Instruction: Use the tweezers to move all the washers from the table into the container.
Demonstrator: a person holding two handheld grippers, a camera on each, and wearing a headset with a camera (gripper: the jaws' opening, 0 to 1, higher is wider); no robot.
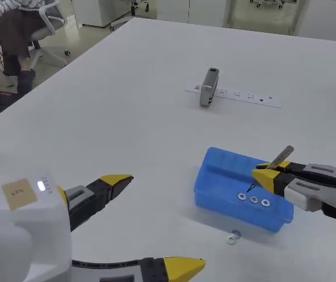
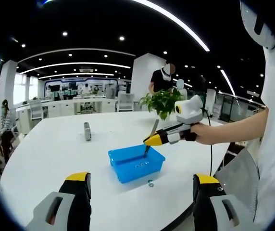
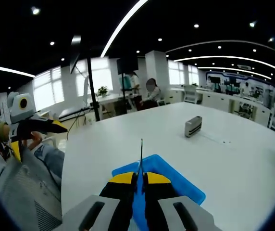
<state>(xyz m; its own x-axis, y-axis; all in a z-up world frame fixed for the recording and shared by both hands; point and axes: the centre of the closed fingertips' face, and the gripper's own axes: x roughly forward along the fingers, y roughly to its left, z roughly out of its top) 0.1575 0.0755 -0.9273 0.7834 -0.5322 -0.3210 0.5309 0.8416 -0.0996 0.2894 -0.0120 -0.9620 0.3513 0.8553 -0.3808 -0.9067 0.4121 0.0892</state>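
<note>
Right gripper (image 1: 264, 171) pinching the tweezers (image 1: 279, 157), tips empty I think, over the blue container (image 1: 215, 176); three washers (image 1: 254, 200) inside, left gripper (image 1: 159, 222) jaws wide apart

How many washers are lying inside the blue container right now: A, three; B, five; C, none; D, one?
A: three washers lie in a row inside the blue container, by the tips of the tweezers held in the right hand-held gripper.
</note>
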